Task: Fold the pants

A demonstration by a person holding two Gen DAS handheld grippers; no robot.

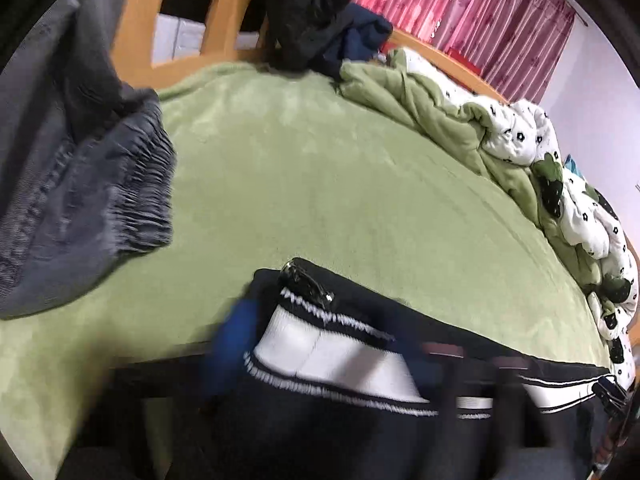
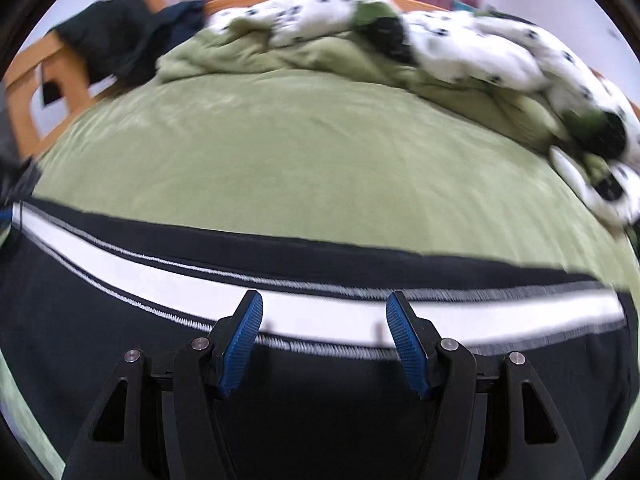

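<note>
Pants (image 2: 120, 360) black with white stripe (image 2: 320, 312), stretched across lower frame on green bed (image 2: 280, 160); in left view, cuff end (image 1: 320, 344) at lower centre, zipper (image 1: 306, 282) on top; right gripper (image 2: 324, 334) bottom centre, jaws spread wide over stripe, gripping nothing; left gripper (image 1: 320, 356) blurred at lower centre, blue pad (image 1: 228, 344) beside cuff, jaw state impossible to tell; grey garment (image 1: 80, 184) upper left; quilt (image 2: 440, 40) bunched upper right; dark clothes (image 1: 316, 12) top centre; curtain (image 1: 500, 20) pink behind.
</note>
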